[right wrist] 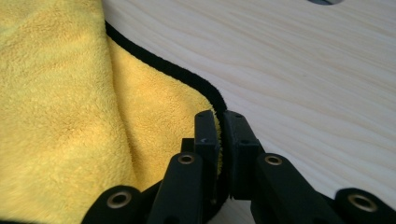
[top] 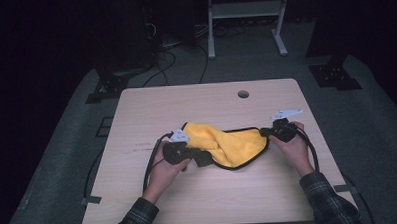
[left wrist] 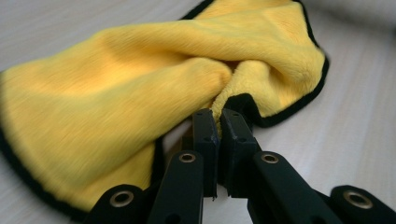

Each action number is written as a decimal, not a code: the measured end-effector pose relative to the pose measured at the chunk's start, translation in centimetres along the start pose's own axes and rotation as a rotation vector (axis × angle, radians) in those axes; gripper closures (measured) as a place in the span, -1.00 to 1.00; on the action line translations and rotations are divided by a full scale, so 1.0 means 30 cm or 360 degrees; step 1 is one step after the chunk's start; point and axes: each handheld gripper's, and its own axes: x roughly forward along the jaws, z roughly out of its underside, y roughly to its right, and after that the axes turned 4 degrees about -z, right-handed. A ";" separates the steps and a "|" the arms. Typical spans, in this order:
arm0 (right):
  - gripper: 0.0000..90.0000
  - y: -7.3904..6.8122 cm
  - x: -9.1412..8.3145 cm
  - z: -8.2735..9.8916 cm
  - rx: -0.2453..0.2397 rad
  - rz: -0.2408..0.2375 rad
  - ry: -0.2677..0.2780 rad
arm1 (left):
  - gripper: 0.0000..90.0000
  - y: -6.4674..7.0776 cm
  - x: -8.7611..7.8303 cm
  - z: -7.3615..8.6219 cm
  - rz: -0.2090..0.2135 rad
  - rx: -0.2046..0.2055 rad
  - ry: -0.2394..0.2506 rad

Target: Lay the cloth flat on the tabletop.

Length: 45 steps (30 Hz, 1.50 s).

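A yellow cloth [top: 227,143] with black edging lies bunched at the centre of a pale wooden table [top: 151,108]; the left gripper [top: 204,158], at the cloth's 8 o'clock, is clamped on a gathered corner, while the right gripper [top: 264,132], at its 3 o'clock, pinches the black hem; a round cable hole [top: 243,94] sits at 12 o'clock, well apart from the cloth.

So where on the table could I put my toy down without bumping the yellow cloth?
The far strip of the table between the yellow cloth and the round hole is bare, and so is the near edge between the two sleeves. The middle is crowded: the left gripper and right gripper both pinch the cloth there.
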 end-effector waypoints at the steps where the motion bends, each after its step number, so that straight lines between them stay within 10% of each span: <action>1: 0.85 0.008 -0.010 0.003 0.0005 0.0012 0.0008 | 0.89 -0.012 -0.007 0.003 -0.0017 -0.0006 0.0002; 16: 0.86 0.051 -0.145 0.020 0.0147 0.0027 0.0156 | 0.89 -0.152 -0.148 0.010 -0.0164 -0.0174 0.0206; 45: 0.87 -0.219 -0.605 -0.240 -0.0234 0.0179 0.0718 | 0.89 -0.092 -0.553 -0.260 -0.0245 -0.0010 0.0847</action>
